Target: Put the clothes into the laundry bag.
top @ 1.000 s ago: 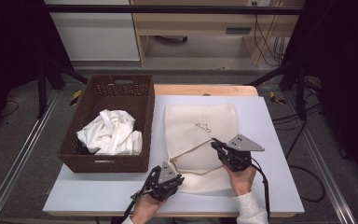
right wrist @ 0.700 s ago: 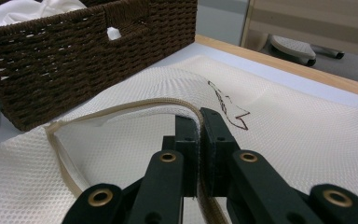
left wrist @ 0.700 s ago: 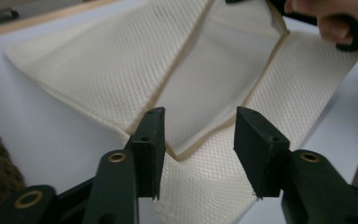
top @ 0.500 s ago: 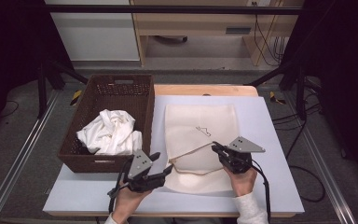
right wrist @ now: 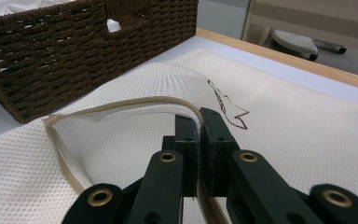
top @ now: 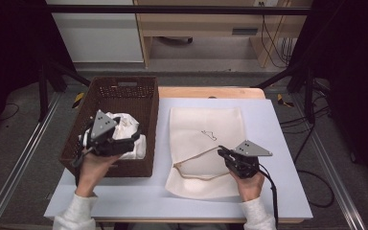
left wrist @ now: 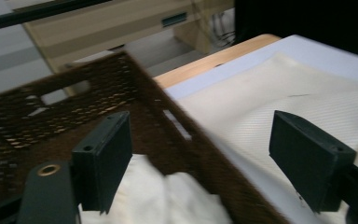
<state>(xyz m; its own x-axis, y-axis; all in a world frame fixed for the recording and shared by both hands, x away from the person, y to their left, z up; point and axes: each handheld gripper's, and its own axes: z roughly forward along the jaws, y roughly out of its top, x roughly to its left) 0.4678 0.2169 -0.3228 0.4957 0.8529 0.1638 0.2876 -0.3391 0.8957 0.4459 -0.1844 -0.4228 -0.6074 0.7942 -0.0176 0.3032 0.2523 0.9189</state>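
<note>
A cream mesh bag (top: 206, 125) lies flat on the white table, its zip-edged mouth lifted at the near side. My right gripper (top: 223, 152) is shut on that raised edge (right wrist: 193, 119), holding the mouth open. A brown wicker basket (top: 124, 88) at the left holds crumpled white cloth (top: 127, 132). My left gripper (top: 130, 137) hovers over the cloth in the basket. In the left gripper view its jaws stand wide open with nothing between them (left wrist: 205, 158), and the white cloth (left wrist: 168, 196) lies just below them.
The basket's right wall (left wrist: 200, 140) stands between the cloth and the bag. A wooden strip (top: 211, 92) runs along the table's far edge. Metal rails (top: 24, 158) flank the table. Bare white tabletop (top: 278, 143) lies right of the bag.
My left gripper has moved from the table's front edge near the bag's corner, left and forward, to above the cloth in the basket. The right gripper stays shut on the bag's edge.
</note>
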